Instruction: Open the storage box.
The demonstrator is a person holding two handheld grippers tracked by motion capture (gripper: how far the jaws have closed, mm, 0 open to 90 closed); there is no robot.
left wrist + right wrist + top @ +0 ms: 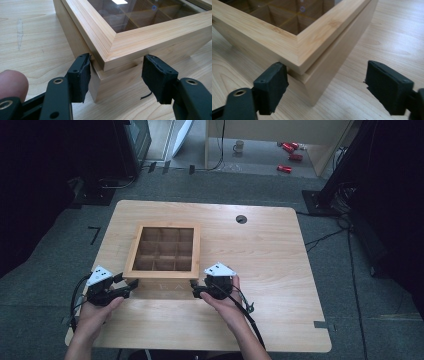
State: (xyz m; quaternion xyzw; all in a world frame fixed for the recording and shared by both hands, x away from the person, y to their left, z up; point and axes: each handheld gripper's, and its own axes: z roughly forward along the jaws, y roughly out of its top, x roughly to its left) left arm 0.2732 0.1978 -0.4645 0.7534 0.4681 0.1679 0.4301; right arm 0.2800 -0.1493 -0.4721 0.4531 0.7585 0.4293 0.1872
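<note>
A square wooden box [131,254] with a glass-paned lid and a grid of compartments stands on the table [260,260], left of centre. My left gripper [127,282] is at its near left corner and my right gripper [195,288] at its near right corner. In the left gripper view the gripper [120,78] is open; the box [130,37] corner sits between the pads [81,76], the left pad close to the lid's edge. In the right gripper view the gripper [329,87] is open and straddles the box [274,35] corner, its pads [388,86] apart from the wood.
A round cable hole [241,219] lies in the table's far middle. Bare tabletop spreads to the right of the box and in front of it. On the floor beyond are red cans [285,168], a mug [239,146] and black stands [345,170].
</note>
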